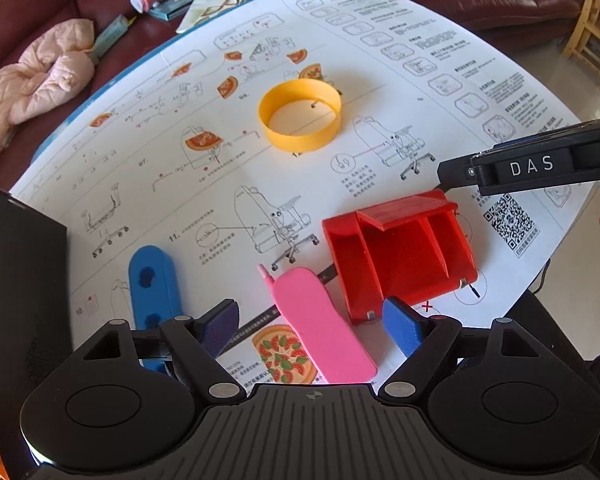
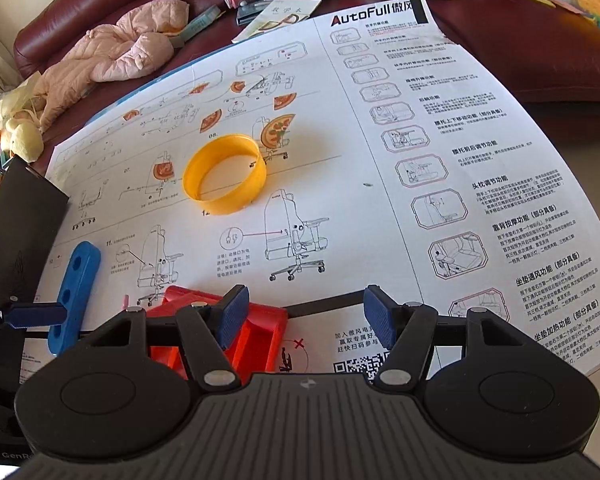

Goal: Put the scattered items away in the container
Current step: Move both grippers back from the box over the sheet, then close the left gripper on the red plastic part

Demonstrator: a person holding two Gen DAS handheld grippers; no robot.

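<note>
Here the red container [image 1: 400, 252] sits on the paper-covered bench [image 1: 380, 60], with the pink piece [image 1: 320, 324] just beside it and framed by the left tool [image 1: 314, 328], pads apart, probably for pickup. The right tool [image 2: 304, 316] hovers empty, likewise spread.

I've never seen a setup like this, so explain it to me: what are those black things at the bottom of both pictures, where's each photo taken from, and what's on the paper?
Those are handheld two-finger grippers, each carrying a camera that looks forward along its fingers. One picture comes from the left gripper, the other from the right gripper. Both are open and hold nothing. A large printed instruction sheet covers the surface. On it lie a yellow ring, a red divided container, a pink flat piece between the left gripper's fingers, and a blue bar with holes.
</note>
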